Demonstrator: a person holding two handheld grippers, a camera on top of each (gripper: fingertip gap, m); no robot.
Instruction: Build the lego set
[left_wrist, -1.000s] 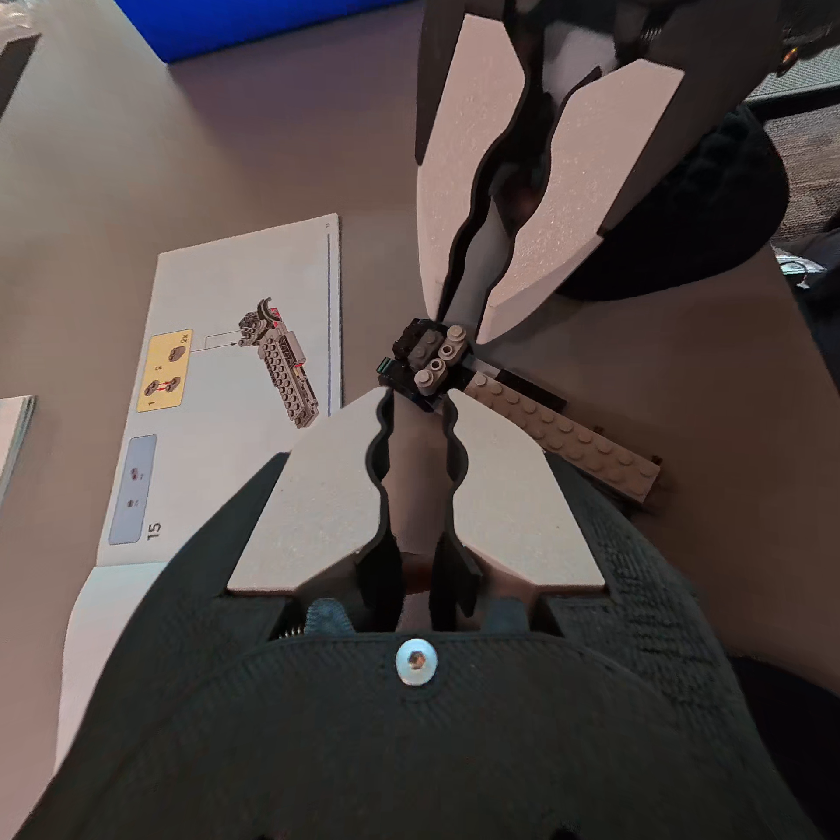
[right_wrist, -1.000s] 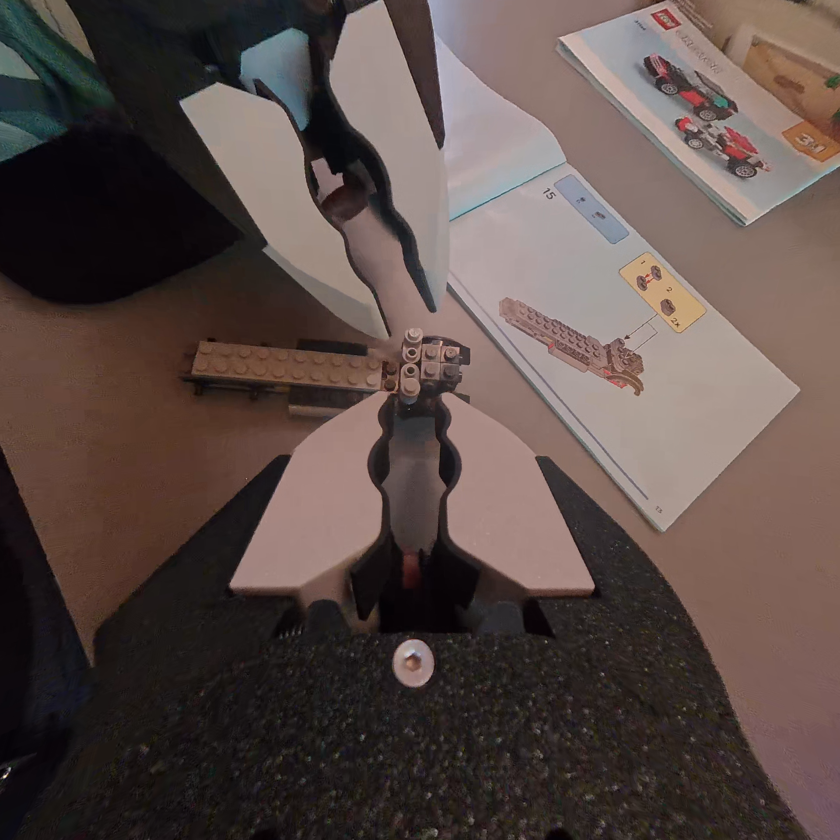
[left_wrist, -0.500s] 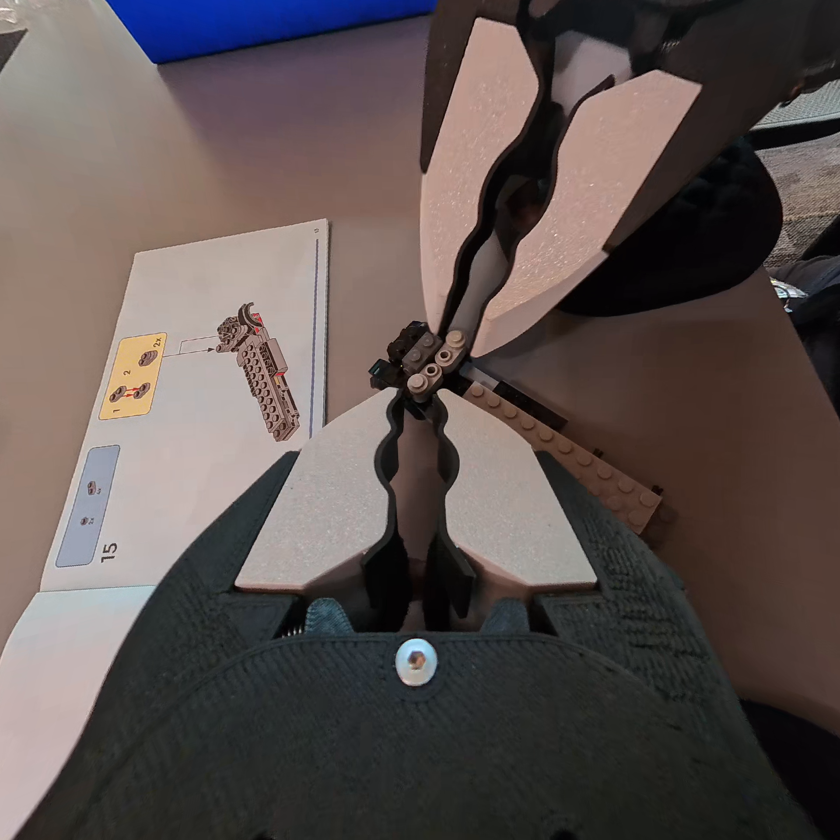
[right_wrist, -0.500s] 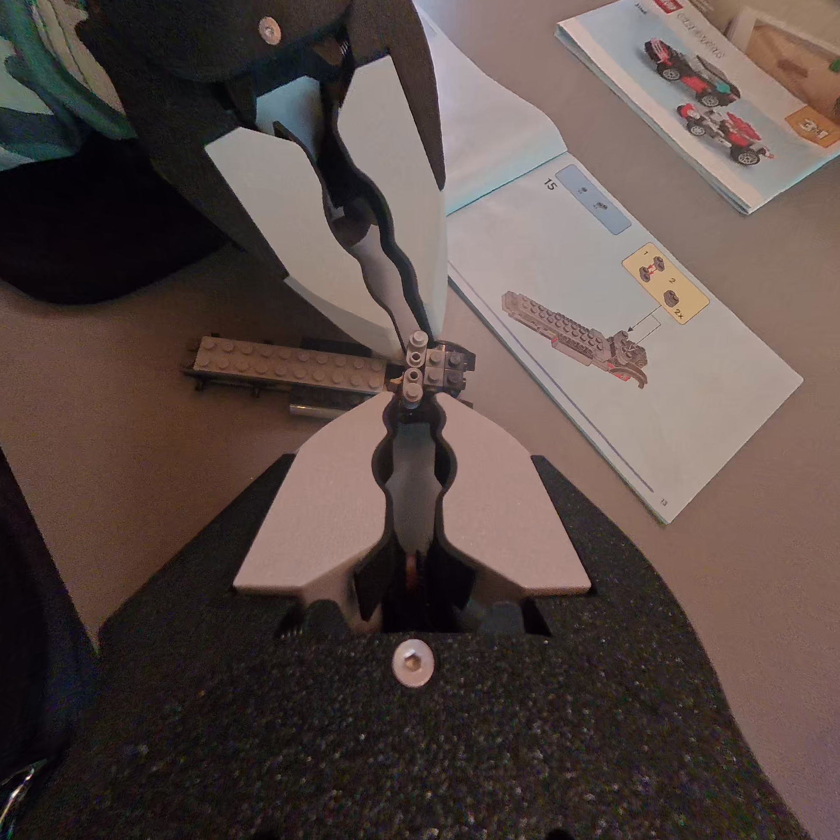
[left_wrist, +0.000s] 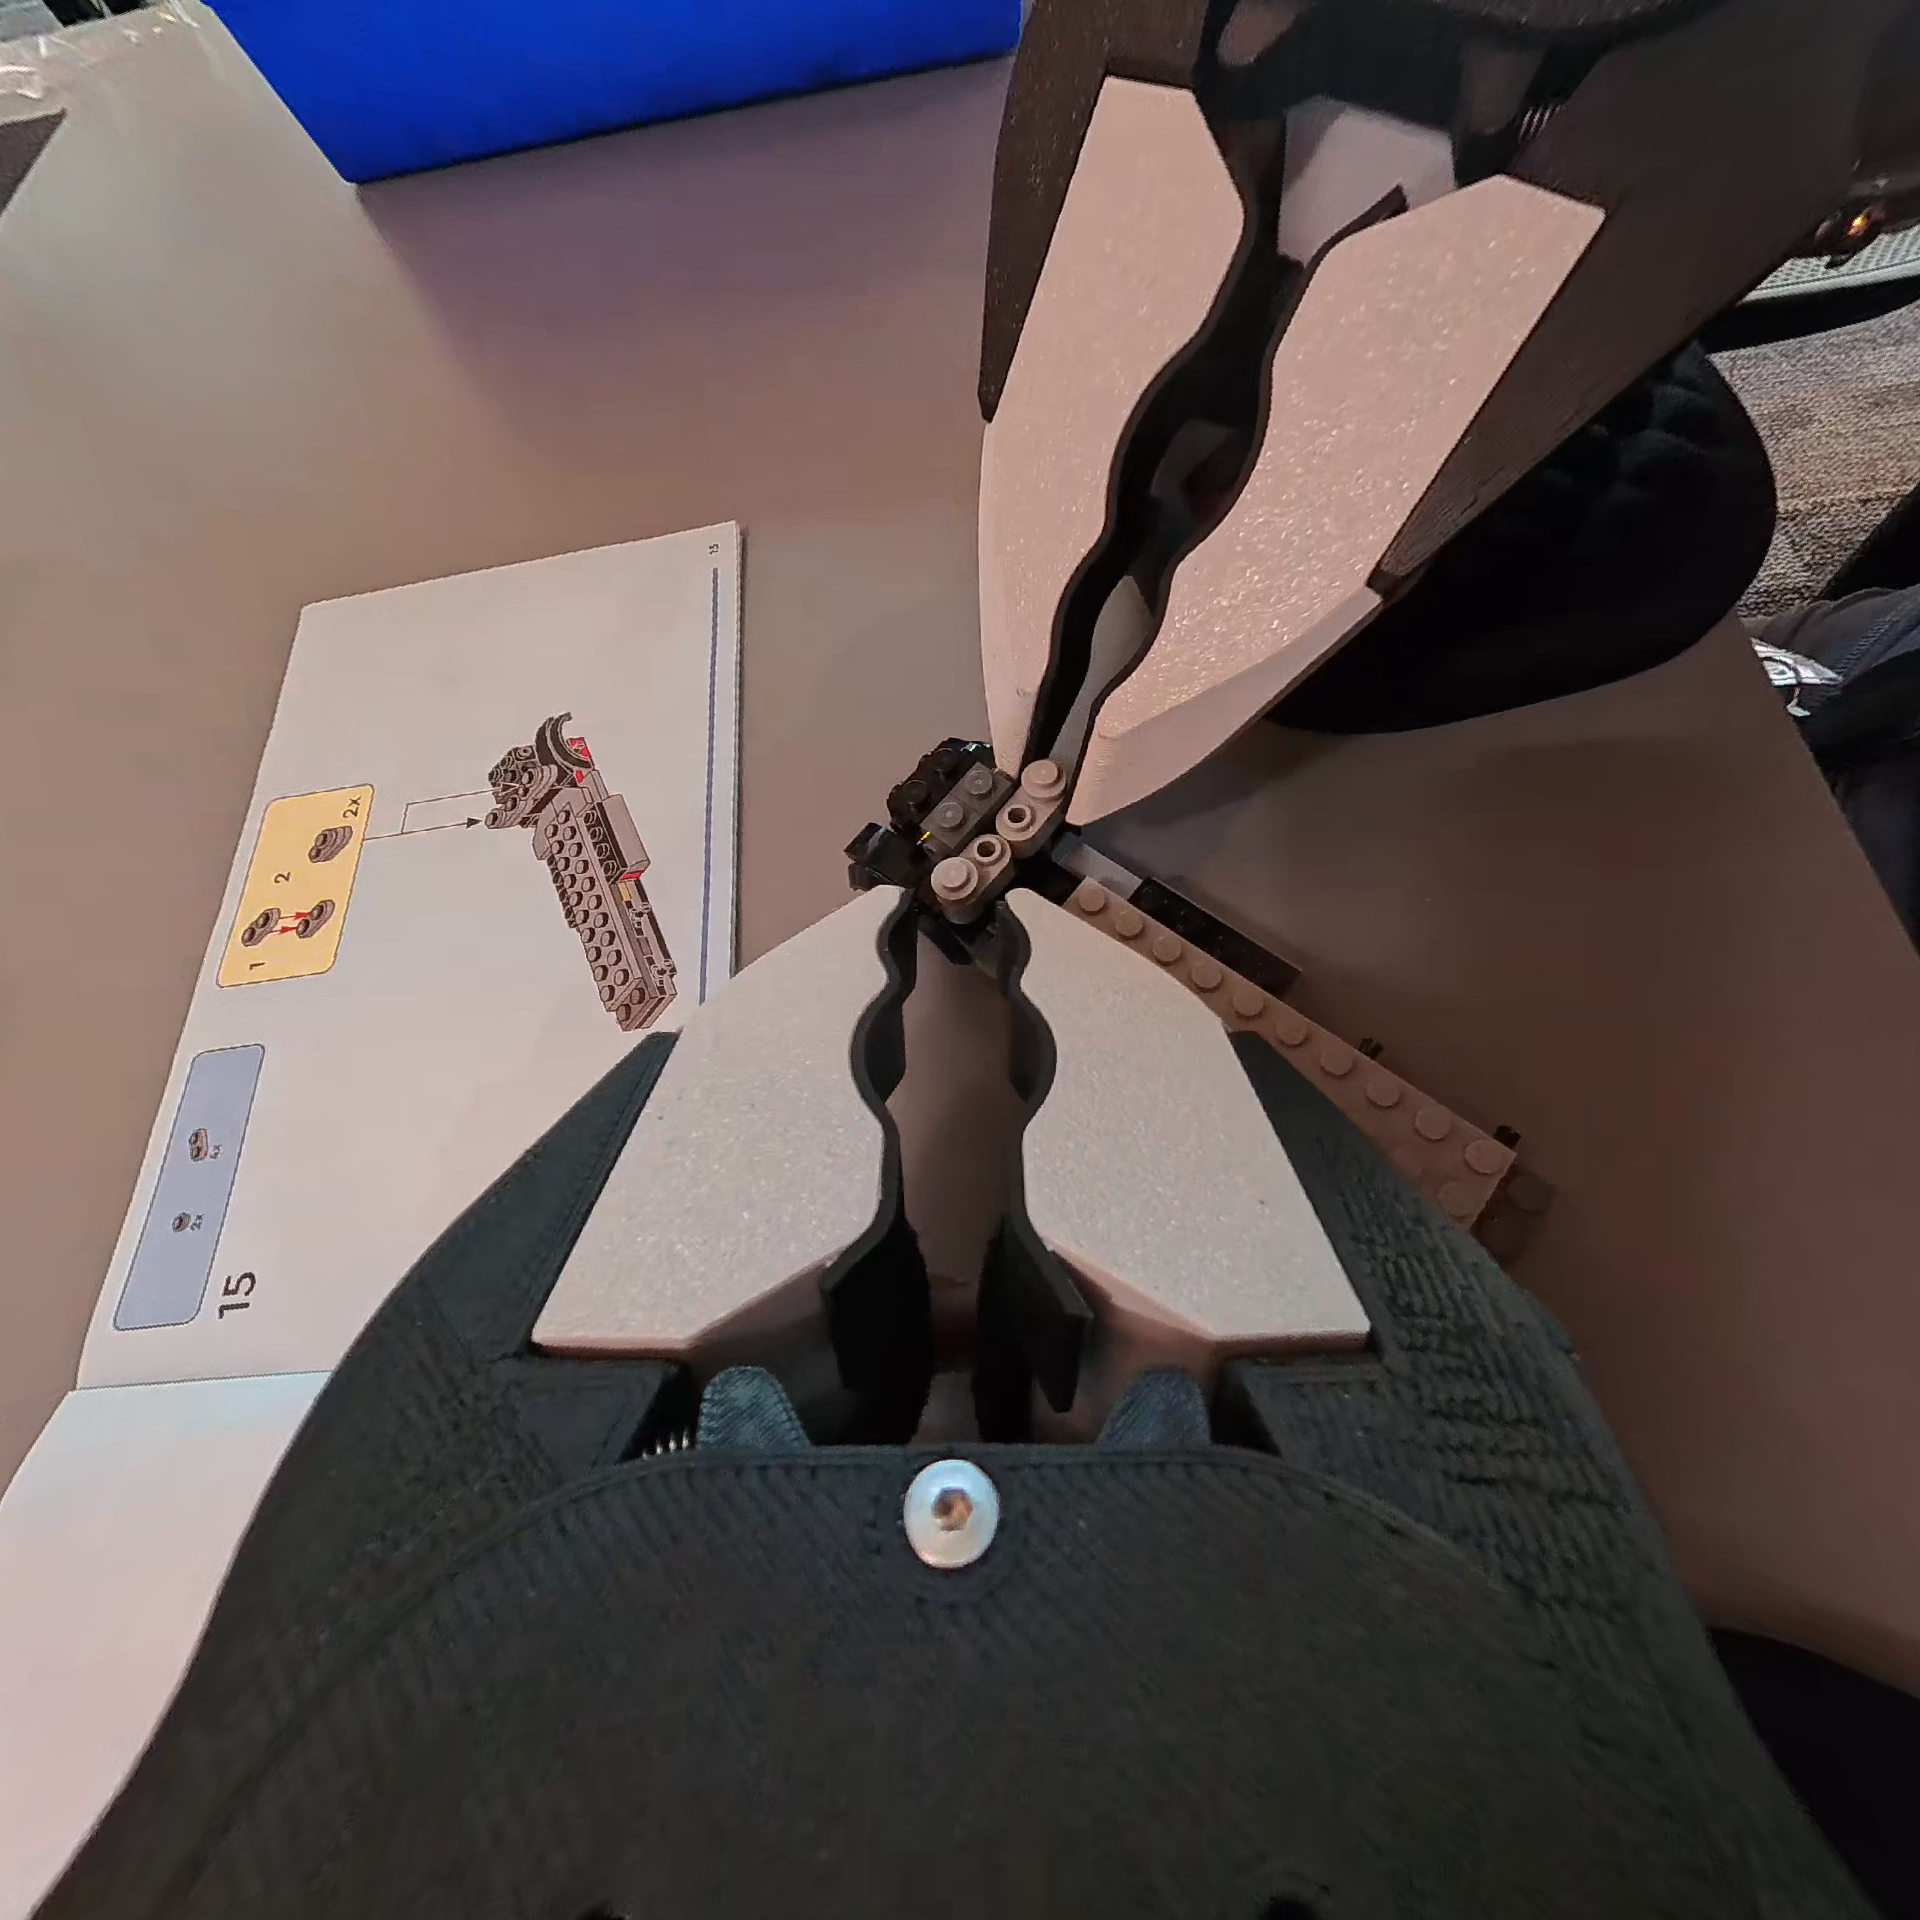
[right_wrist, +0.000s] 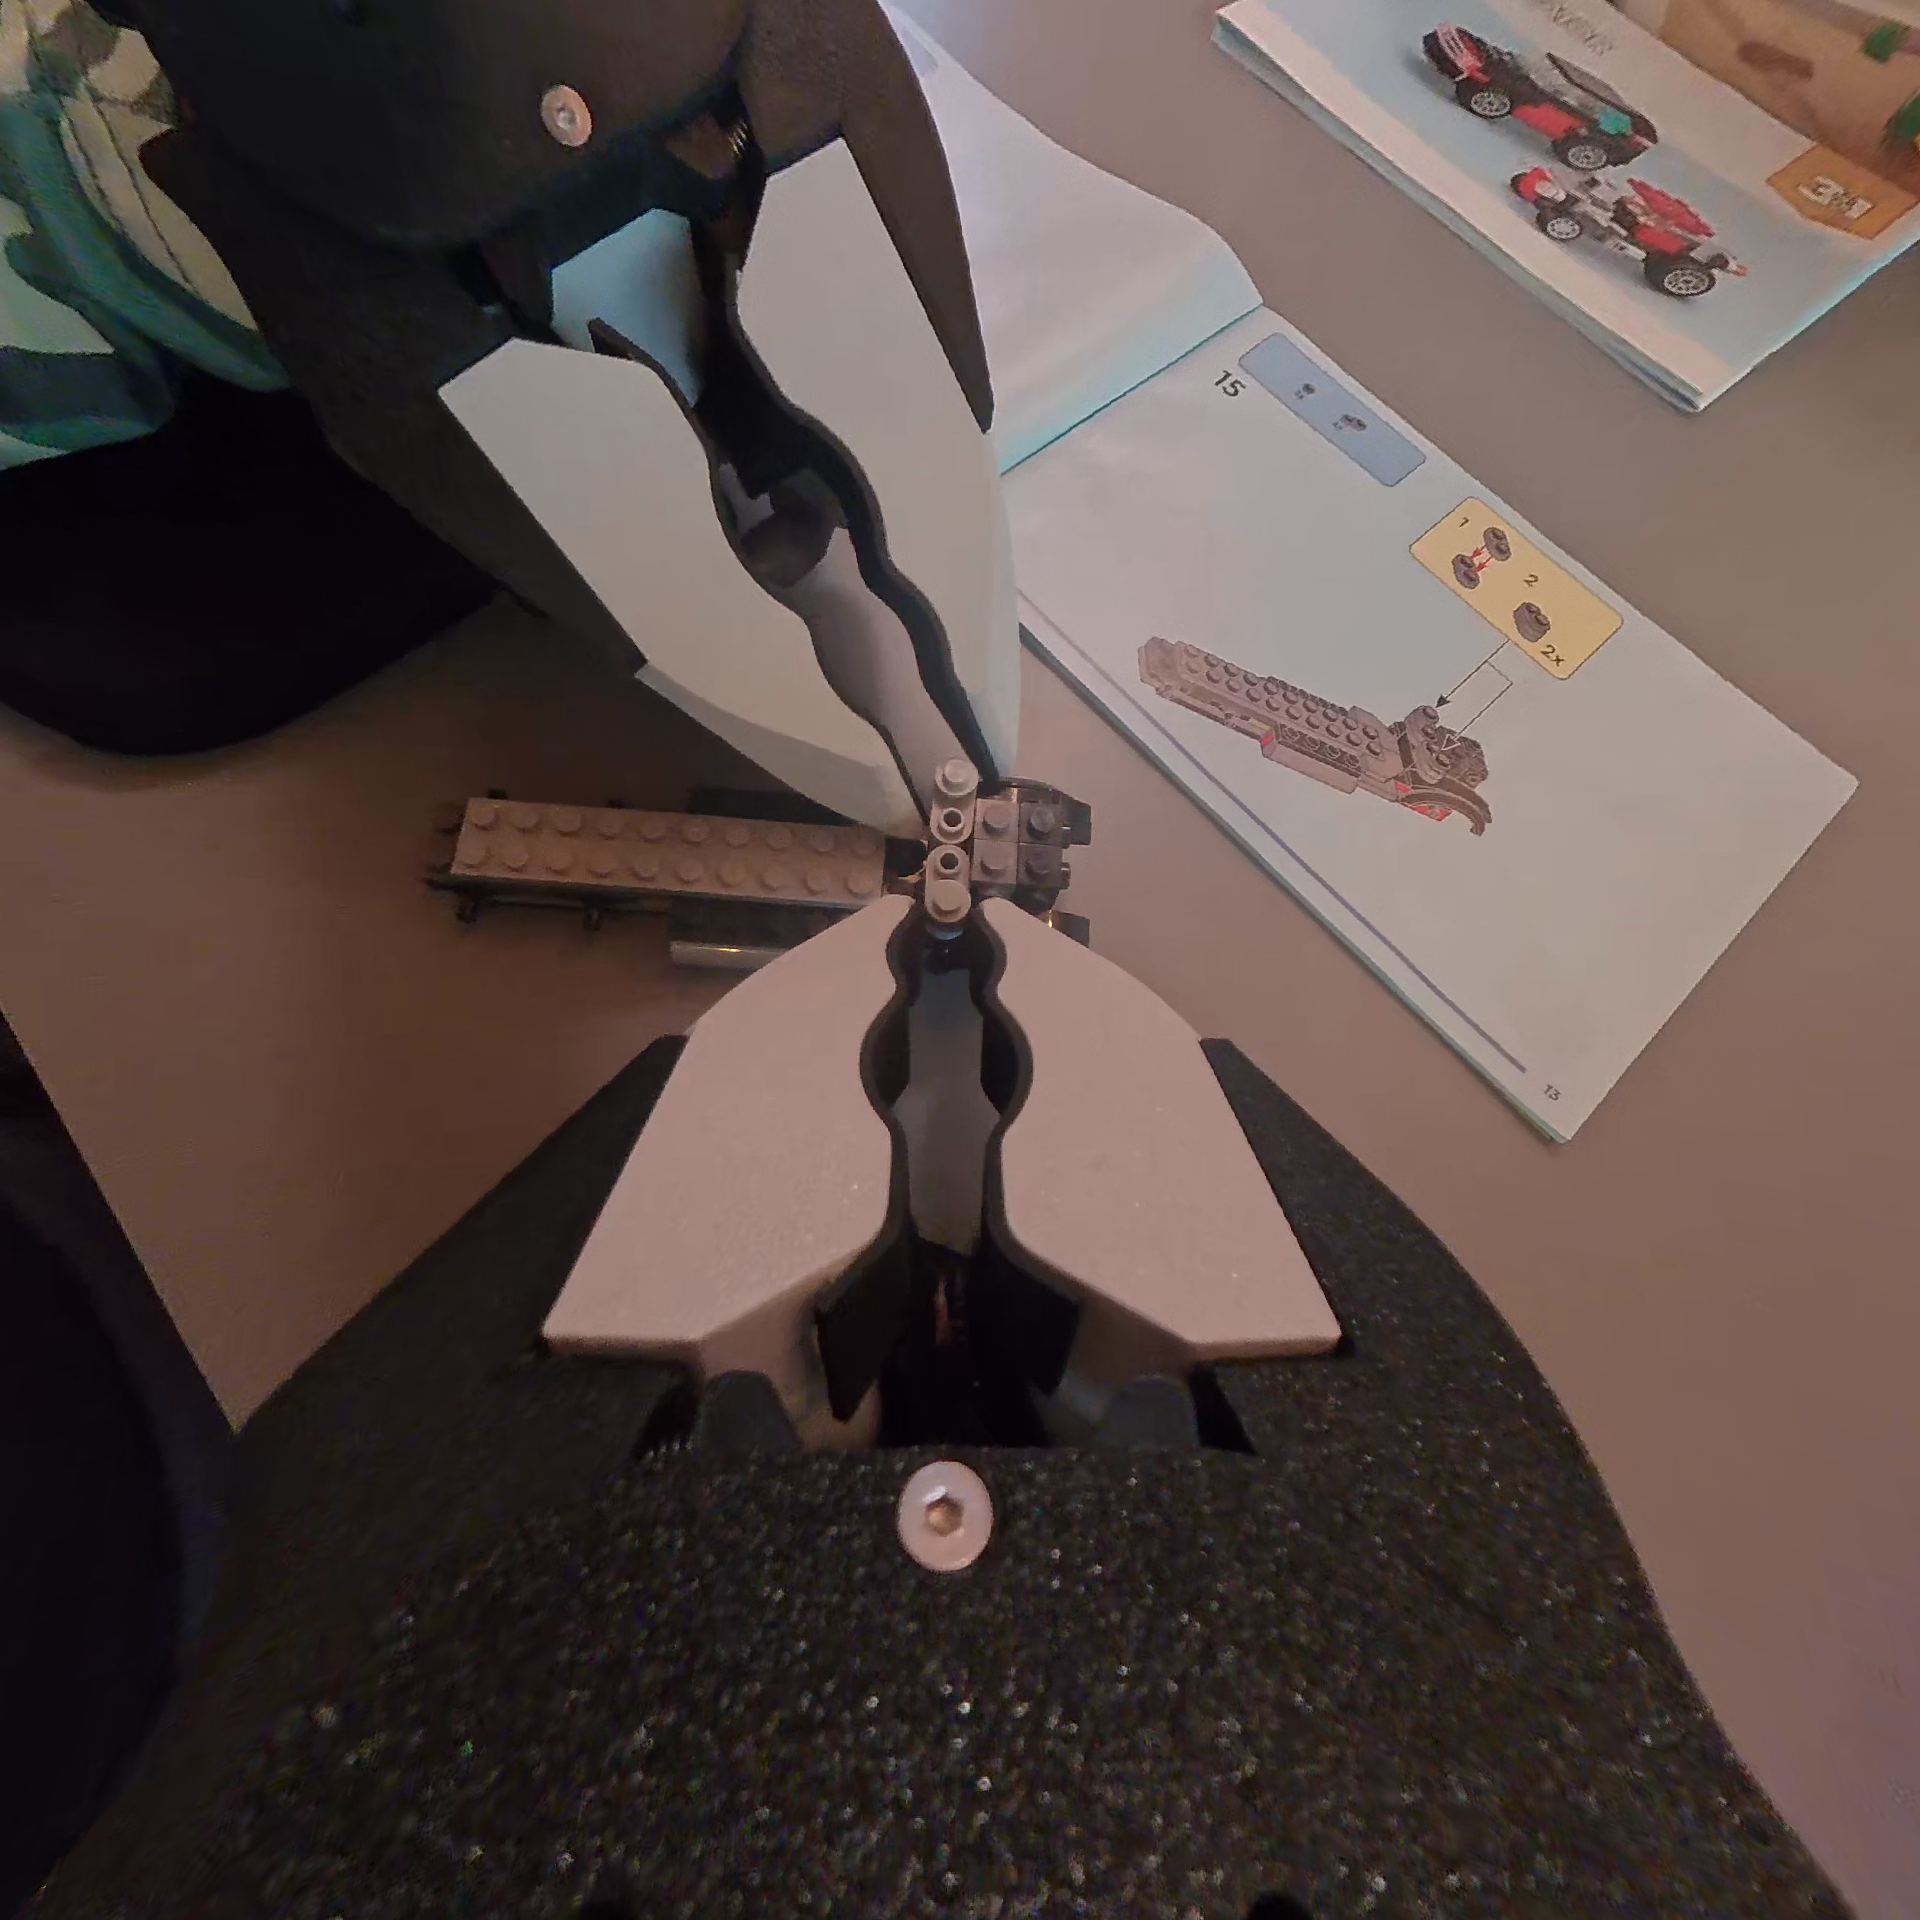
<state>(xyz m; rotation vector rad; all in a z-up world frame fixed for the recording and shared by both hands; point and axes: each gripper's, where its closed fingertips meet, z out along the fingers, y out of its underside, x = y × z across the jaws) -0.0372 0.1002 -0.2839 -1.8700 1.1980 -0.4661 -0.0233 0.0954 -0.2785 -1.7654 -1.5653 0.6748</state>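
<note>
I see a blue box (left_wrist: 582, 73) at the top left of the left view. A green and white cloth (right_wrist: 94, 260) sits upper left in my right view.

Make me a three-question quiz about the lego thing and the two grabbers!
1. Where does the open instruction booklet lie?
A on the brown table
B on a chair
C in a box

2. What colour is the long studded lego plate?
A red
B grey
C yellow

3. How do the left gripper and the right gripper stand?
A both wide open
B both closed to a narrow gap at the lego model
C one lying flat

A: it lies flat on the table. B: its studs are grey. B: both tips meet the model.
</note>
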